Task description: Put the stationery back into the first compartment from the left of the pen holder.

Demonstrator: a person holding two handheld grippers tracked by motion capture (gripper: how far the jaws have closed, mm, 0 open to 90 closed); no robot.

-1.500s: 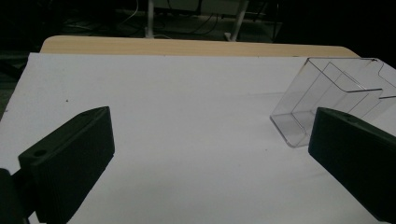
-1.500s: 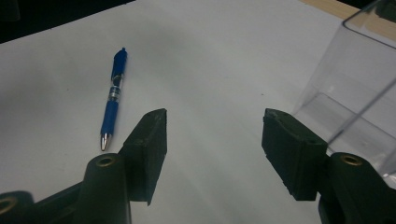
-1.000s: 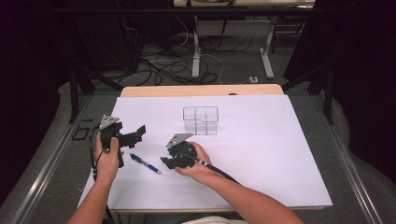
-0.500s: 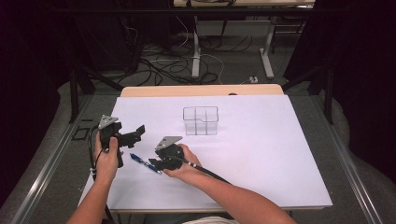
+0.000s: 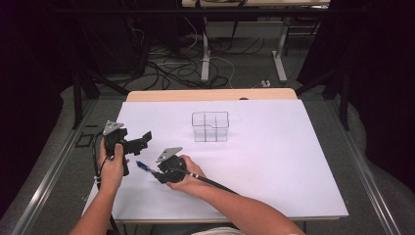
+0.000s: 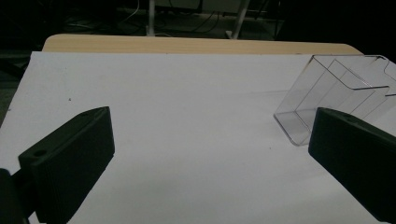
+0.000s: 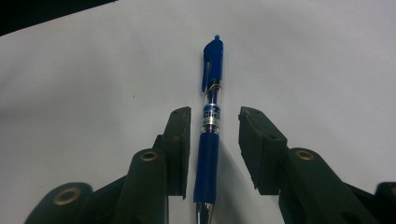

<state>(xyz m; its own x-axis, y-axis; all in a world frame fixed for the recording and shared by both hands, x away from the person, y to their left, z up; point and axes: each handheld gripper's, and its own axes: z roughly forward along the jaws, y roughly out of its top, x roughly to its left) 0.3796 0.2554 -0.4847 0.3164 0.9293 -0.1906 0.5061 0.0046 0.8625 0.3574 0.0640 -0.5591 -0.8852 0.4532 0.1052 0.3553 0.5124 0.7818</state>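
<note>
On the desk [image 5: 274, 166], right gripper [image 7: 215, 133] has come down astride the blue pen [image 7: 208, 140], its jaws just closing (no contact yet); grasp imminent. Left gripper [image 6: 205, 154] wide, idle.

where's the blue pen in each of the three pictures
High view: the blue pen lies on the white table sheet, lower left, just left of the right hand-held gripper.
Left gripper view: not in it.
Right gripper view: centre, the blue pen lying lengthwise between the closing jaws, with a gap on the right side.
Shared landmark: the white table sheet, also in the left gripper view.
</note>
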